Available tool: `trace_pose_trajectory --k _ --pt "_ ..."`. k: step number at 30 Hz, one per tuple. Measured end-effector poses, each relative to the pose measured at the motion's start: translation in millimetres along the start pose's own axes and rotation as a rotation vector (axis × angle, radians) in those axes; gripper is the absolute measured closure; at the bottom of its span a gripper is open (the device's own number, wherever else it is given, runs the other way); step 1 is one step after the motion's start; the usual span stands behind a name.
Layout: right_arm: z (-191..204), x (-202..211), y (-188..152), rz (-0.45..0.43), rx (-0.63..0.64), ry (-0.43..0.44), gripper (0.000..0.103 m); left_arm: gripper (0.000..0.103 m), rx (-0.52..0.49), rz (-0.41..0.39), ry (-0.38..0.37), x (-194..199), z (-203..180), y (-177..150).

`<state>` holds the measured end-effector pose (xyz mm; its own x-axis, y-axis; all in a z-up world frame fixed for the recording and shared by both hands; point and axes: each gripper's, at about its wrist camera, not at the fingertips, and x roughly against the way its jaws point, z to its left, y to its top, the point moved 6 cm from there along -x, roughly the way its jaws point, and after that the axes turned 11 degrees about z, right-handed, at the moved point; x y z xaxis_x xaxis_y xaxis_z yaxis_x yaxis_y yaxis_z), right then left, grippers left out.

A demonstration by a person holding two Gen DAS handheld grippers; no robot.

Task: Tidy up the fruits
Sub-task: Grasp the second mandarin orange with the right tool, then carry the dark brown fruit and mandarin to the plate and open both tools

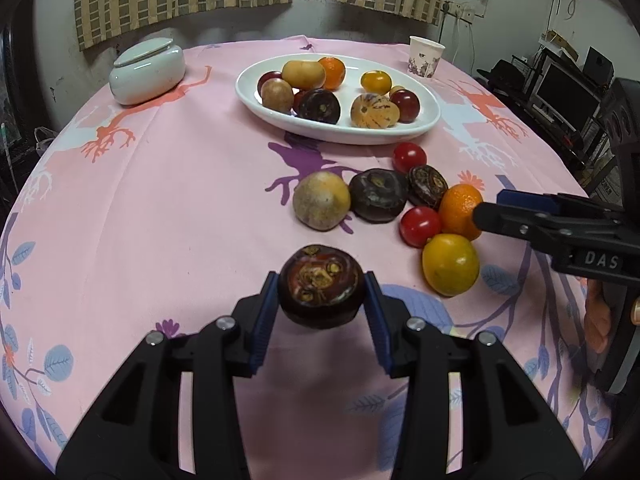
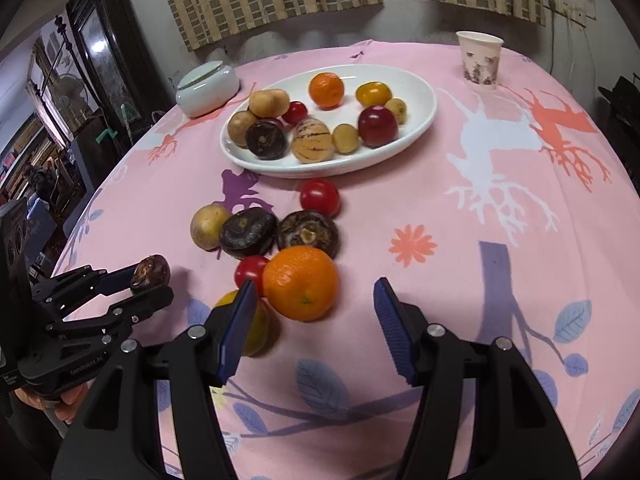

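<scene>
1. My left gripper [image 1: 322, 300] clamps a round, flat, dark chestnut [image 1: 320, 286] above the pink cloth surface [image 1: 160, 200].
2. My right gripper [image 2: 316, 320] stands half open, empty, around a dimpled orange [image 2: 301, 282].
3. The smooth white oval plate [image 2: 416, 92] holds mixed fruit.

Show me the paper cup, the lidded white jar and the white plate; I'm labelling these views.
paper cup [image 2: 480, 60], right wrist view, on its printed side wall.
lidded white jar [image 1: 148, 70], left wrist view, on its body below the lid.
white plate [image 2: 416, 92], right wrist view, on bare inner surface.
</scene>
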<state>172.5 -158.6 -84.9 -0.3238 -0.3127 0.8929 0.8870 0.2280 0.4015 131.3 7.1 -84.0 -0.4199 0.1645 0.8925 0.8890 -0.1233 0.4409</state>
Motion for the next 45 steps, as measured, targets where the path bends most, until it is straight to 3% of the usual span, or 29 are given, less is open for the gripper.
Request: trace_pose_trajectory --k 10,15,23,24,25,26,30,45 --pt "-6.3 -17.6 2.8 0.026 -0.034 0.031 0.042 0.06 0.004 0.001 -0.007 0.2 0.8 -0.5" --pt "-6.8 -8.1 4.8 -0.014 0.028 -0.035 0.043 0.06 -0.001 0.002 -0.007 -0.4 0.3 -0.5" --pt "-0.8 -26.2 8.0 0.043 0.011 -0.042 0.043 0.06 -0.002 0.008 -0.009 -2.0 -0.4 -0.9" --pt "-2.7 -26.9 8.1 0.045 -0.003 -0.024 0.044 0.06 -0.001 0.009 -0.01 -2.2 -0.2 -0.9" --pt "-2.1 -26.6 7.8 0.048 -0.003 0.011 0.055 0.06 -0.001 0.01 -0.012 -2.4 -0.5 -1.0" --pt "-1.7 -25.4 7.3 0.046 -0.002 0.032 0.058 0.06 -0.003 0.01 -0.013 -2.4 -0.8 -1.3" --pt "-0.9 -21.6 2.0 0.03 0.02 0.034 0.059 0.06 -0.009 0.003 -0.015 -0.9 -1.7 -1.1" --pt "-15.7 53.2 -12.1 -0.104 0.028 0.0 0.059 0.06 -0.037 -0.053 -0.006 27.7 -14.7 4.4"
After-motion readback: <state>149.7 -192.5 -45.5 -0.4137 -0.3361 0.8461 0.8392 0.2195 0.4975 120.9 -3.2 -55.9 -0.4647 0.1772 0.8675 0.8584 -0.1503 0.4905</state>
